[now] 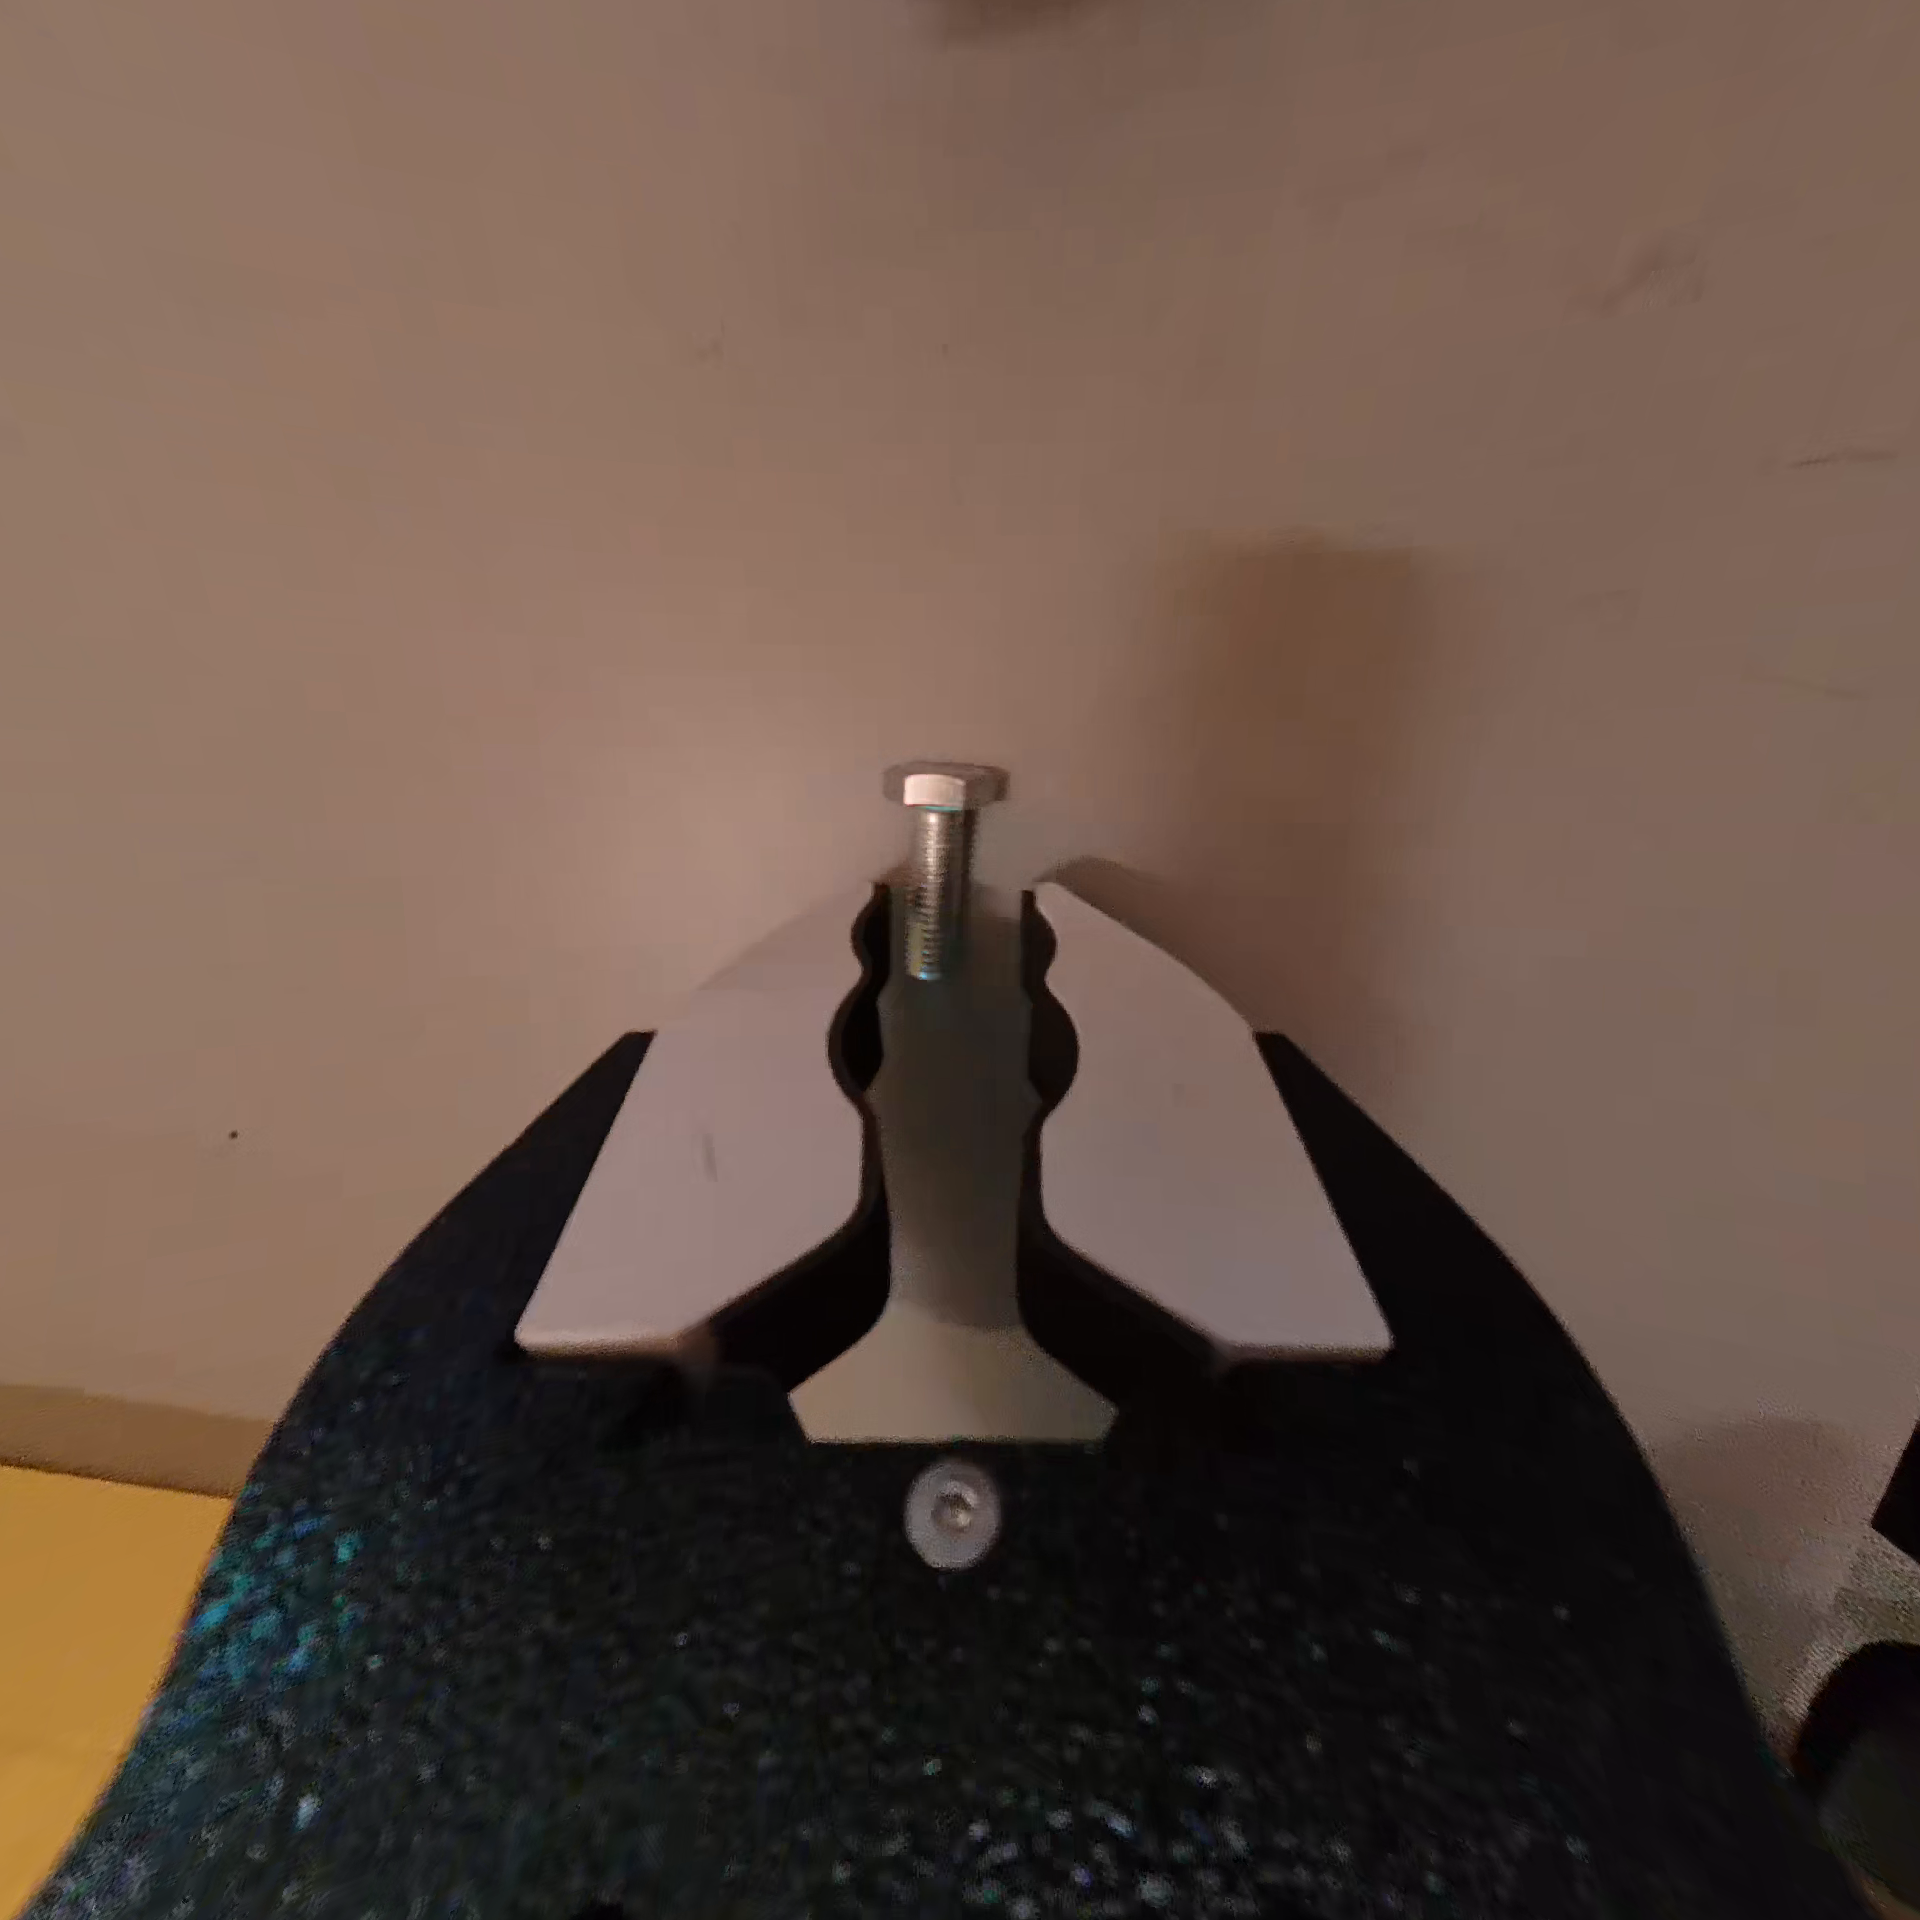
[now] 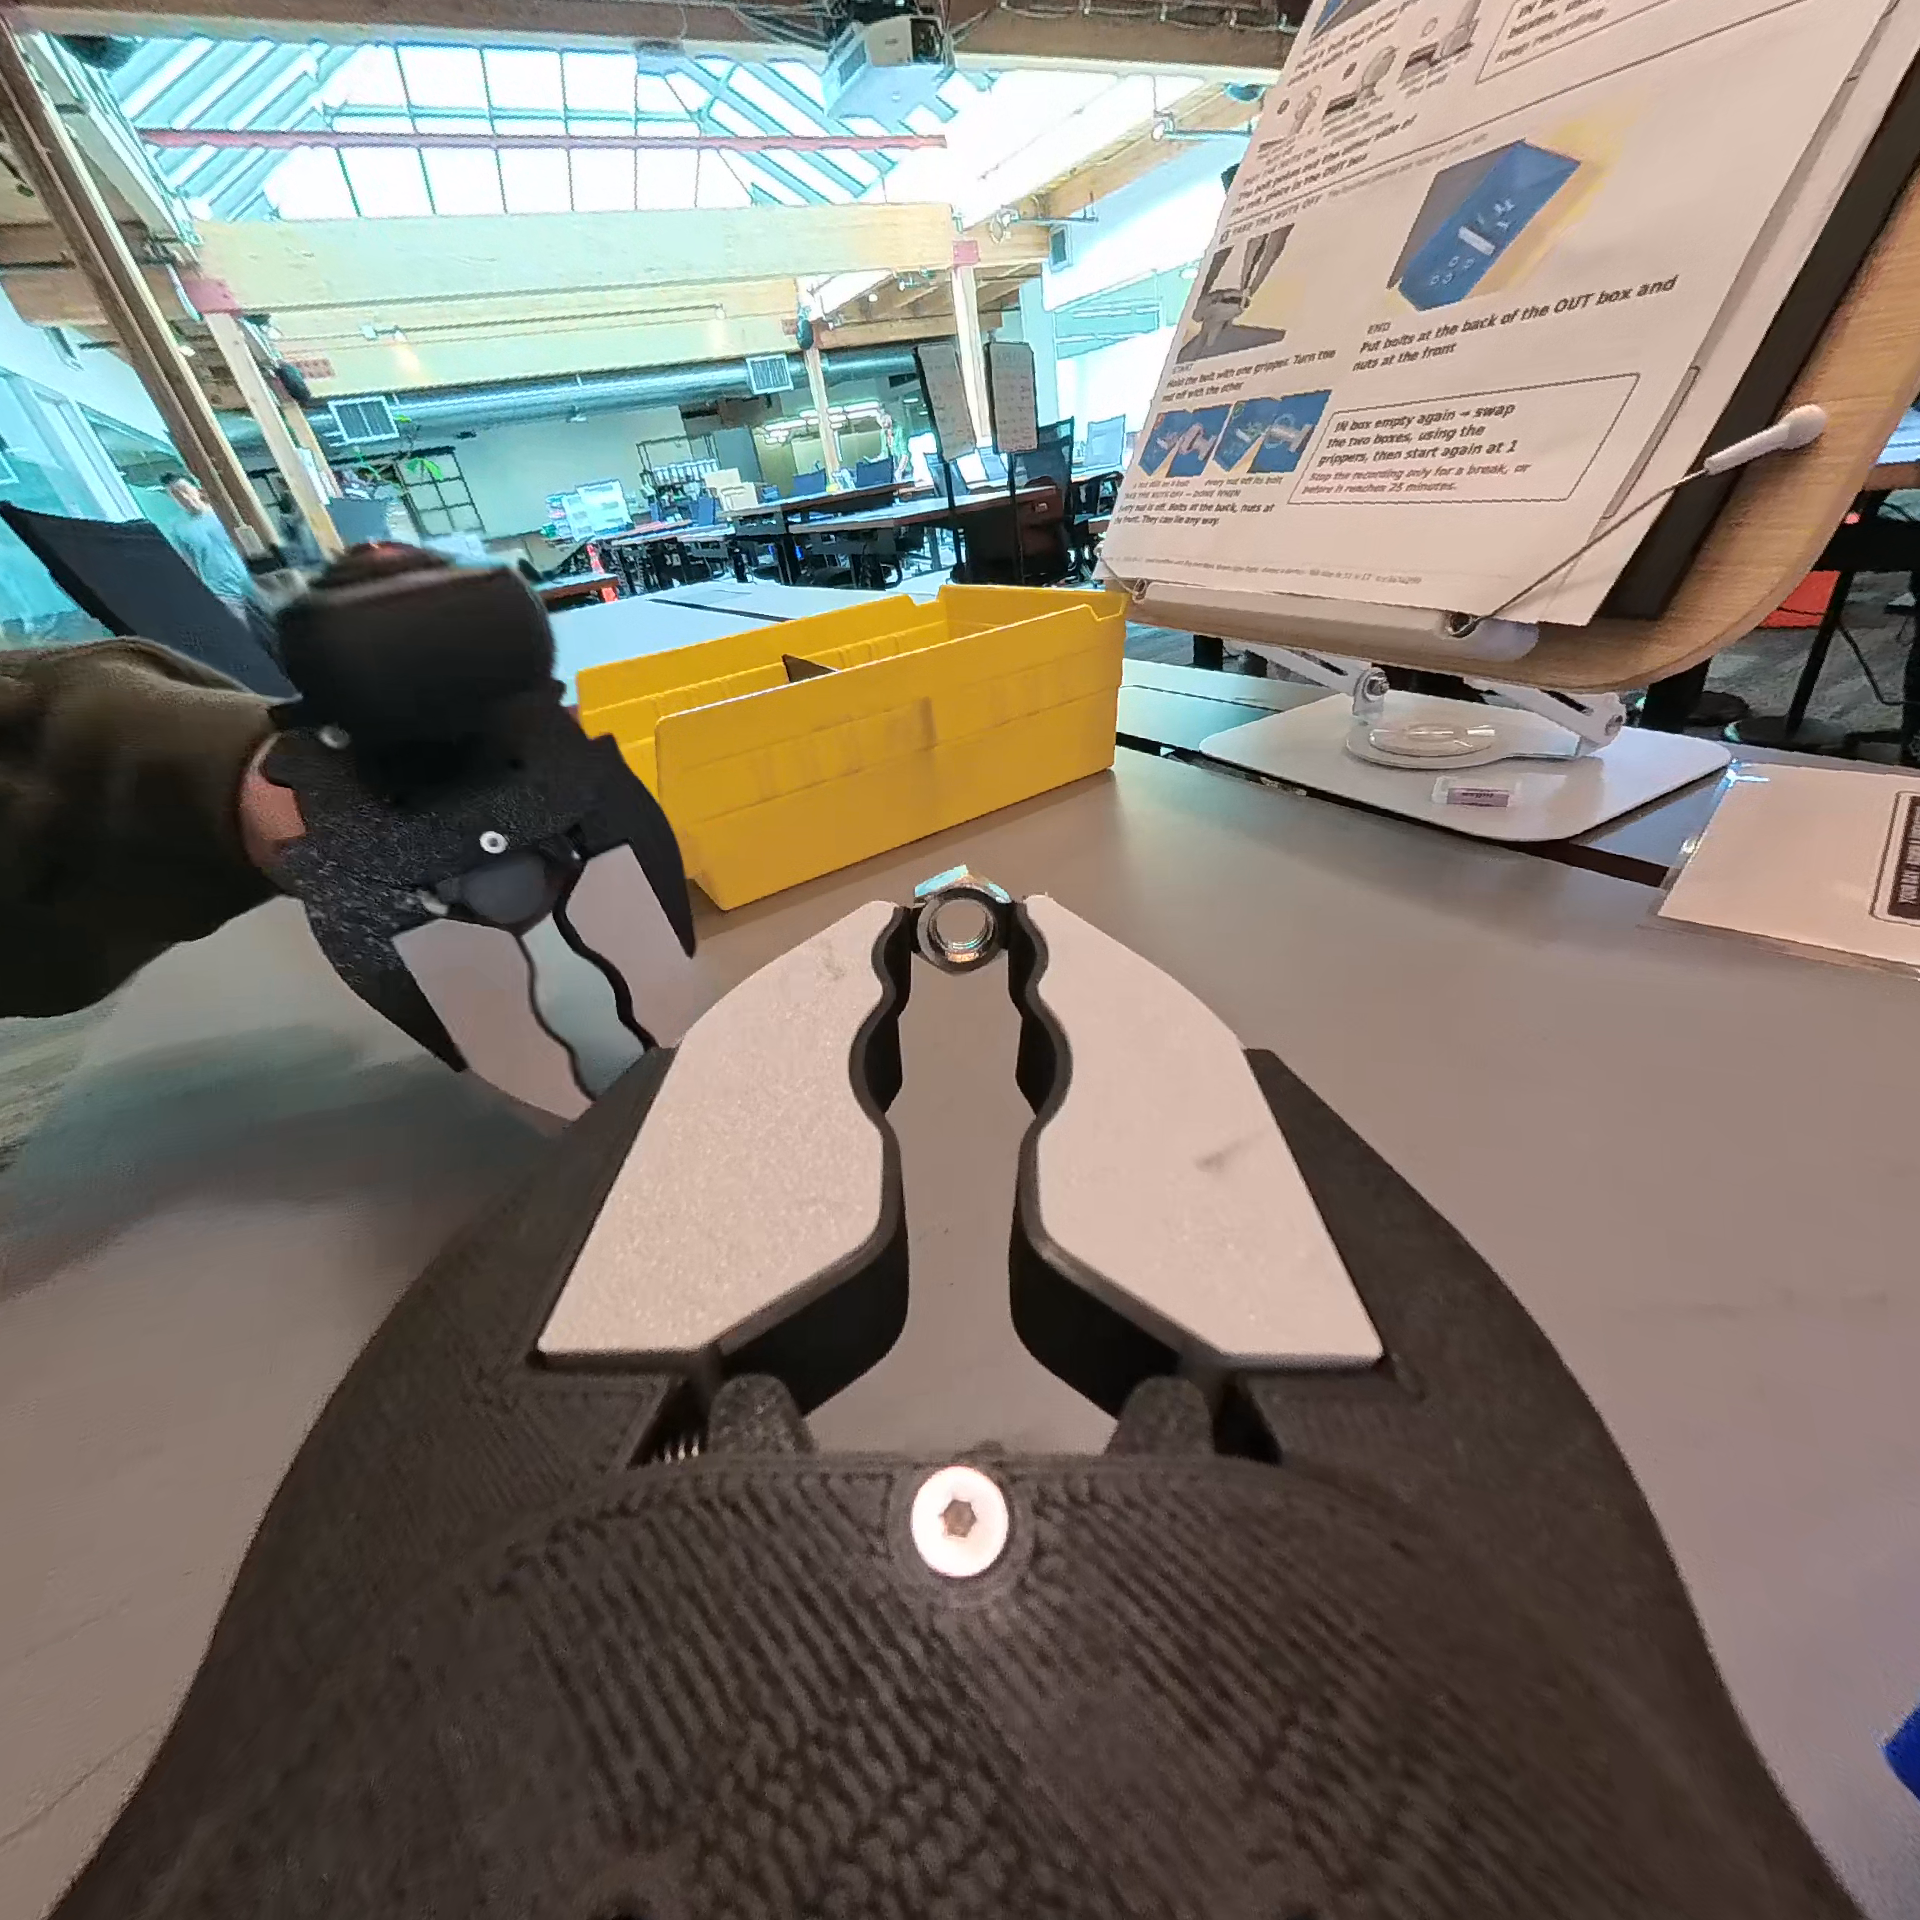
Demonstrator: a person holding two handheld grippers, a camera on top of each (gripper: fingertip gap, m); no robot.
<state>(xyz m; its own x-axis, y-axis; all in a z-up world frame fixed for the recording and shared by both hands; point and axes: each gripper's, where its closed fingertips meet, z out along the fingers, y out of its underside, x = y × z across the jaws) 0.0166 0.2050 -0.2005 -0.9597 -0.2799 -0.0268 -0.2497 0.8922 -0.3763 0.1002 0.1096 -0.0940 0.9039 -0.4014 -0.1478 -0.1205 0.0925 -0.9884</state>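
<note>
Left hand-held gripper (image 1: 948,914) clamped (right hand-held gripper (image 2: 958,935) too).

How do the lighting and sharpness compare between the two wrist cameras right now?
Left wrist view: dim, warm light; the hex bolt in the left gripper is sharp, a soft shadow falls on the table, and the frame edges smear. Right wrist view: bright daylight; the hex nut in the right gripper is crisp, the far left gripper blurred, straight lines bowed.
</note>
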